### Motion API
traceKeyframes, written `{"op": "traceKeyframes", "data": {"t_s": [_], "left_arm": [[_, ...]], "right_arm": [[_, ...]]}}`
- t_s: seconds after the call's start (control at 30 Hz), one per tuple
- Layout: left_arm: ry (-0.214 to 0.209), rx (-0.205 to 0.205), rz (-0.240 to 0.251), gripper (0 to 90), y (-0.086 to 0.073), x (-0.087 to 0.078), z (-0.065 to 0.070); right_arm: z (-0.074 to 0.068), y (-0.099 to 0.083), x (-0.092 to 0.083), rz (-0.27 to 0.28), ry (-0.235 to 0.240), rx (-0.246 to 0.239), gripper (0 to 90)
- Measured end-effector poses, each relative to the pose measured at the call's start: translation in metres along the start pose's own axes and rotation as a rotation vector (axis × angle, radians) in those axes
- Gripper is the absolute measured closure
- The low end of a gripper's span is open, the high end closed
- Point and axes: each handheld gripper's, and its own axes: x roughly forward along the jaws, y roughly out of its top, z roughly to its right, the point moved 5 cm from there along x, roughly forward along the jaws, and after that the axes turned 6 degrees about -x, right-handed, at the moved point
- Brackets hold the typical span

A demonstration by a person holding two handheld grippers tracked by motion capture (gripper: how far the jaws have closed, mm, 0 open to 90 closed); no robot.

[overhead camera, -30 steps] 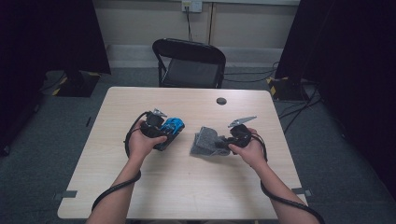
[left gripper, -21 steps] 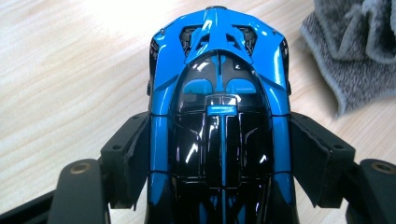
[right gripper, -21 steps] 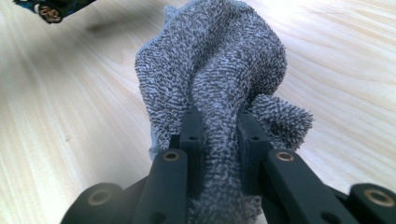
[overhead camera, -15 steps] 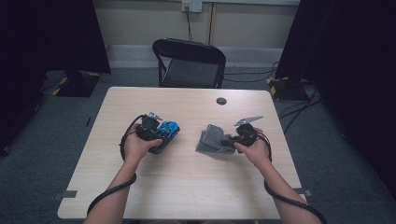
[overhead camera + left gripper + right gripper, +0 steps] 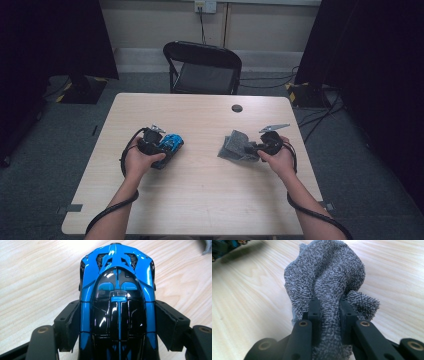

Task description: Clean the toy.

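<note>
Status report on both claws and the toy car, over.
Left claw clamped on blue toy car. Right claw pinching grey cloth. Table between them clear.

The table (image 5: 200, 190) is lit evenly from above, and the room around it is dark. White glare shines on the toy car (image 5: 117, 290). The nearest jaws look soft.

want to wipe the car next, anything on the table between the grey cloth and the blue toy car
Nothing visible: bare table lies between the grey cloth in the right tool and the blue toy car in the left tool.
</note>
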Motion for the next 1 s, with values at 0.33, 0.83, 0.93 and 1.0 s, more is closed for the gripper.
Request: {"op": "traceKeyframes", "data": {"t_s": [0.33,0.83,0.93,1.0], "left_arm": [[0.000,-0.014,-0.023,28.2,-0.006,0.006,-0.005],[0.006,-0.005,-0.037,28.1,-0.007,0.015,-0.003],[0.010,-0.002,-0.050,28.0,-0.008,0.017,-0.003],[0.010,0.001,-0.049,28.0,-0.009,0.017,-0.003]], "right_arm": [[0.015,-0.012,0.002,-0.006,-0.066,0.029,74.0],[0.018,-0.022,0.003,-0.009,-0.089,0.022,68.6],[0.018,-0.023,0.003,-0.011,-0.087,0.023,66.8],[0.019,-0.024,0.003,-0.012,-0.087,0.022,66.2]]}}
